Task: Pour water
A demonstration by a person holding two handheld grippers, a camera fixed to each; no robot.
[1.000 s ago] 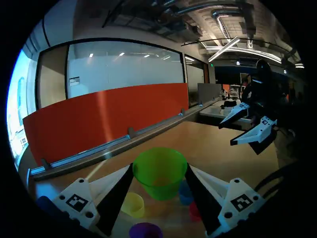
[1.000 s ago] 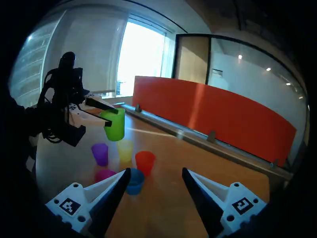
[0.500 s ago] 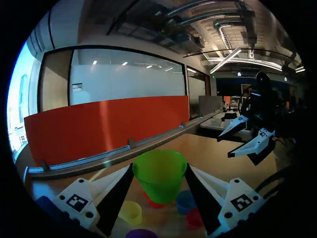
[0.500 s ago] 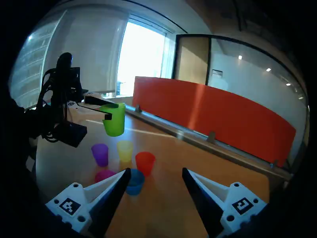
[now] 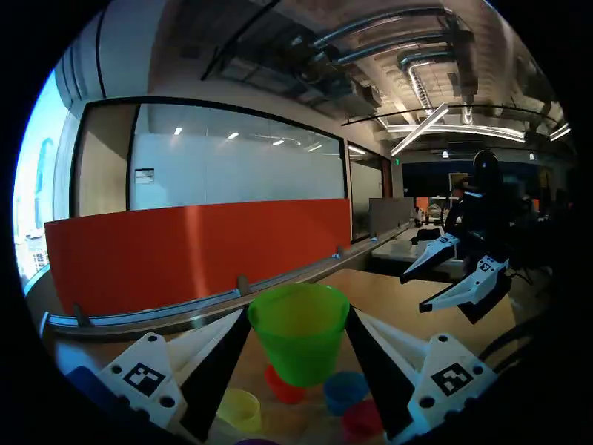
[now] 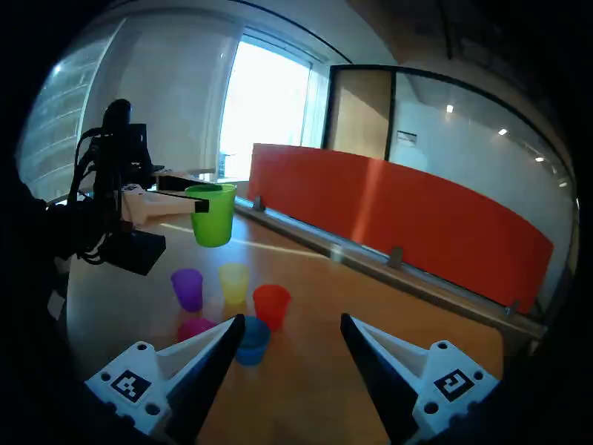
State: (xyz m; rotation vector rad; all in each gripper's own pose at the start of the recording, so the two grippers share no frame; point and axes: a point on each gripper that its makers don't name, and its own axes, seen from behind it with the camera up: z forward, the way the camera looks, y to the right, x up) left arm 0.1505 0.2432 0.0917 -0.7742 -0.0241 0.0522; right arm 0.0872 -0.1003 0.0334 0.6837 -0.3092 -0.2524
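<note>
- Wooden tabletop carries five small plastic cups.
- Right gripper, nearest, has its two fingers spread apart and holds nothing.
- One blue cup stands just in front of the one red cup.
- One magenta cup, one purple cup and one yellow cup stand left of the red cup in the right gripper view.
- One larger green plastic cup is upright in the air beyond the red cup, clamped in the left gripper.
- One long orange partition panel stands farthest.

Translucent green cup, upright, raised in the air, below it a close cluster of small upright cups, yellow cup, purple cup, red cup, blue cup, pink cup
</note>
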